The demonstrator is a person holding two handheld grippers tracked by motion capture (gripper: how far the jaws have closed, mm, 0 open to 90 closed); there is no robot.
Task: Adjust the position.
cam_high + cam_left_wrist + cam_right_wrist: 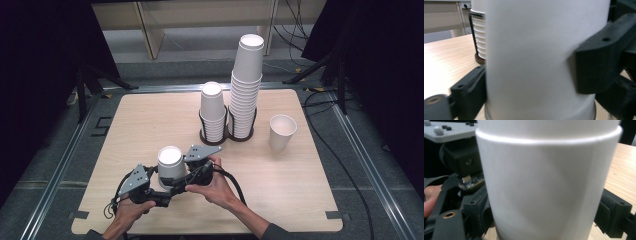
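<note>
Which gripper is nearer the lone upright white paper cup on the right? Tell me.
Right. The right gripper sits left of and nearer the person than the lone white paper cup; the left gripper is farther left.

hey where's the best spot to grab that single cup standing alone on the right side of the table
Grip the lone cup across its side wall, about mid-height, coming in level from the near side. It stands upright, mouth up, apart from the two racked stacks, so its tapered wall is free all round; squeeze gently, since thin paper probably dents.

Matt paper cup (170, 165), wood-grain table (150, 120)
</note>
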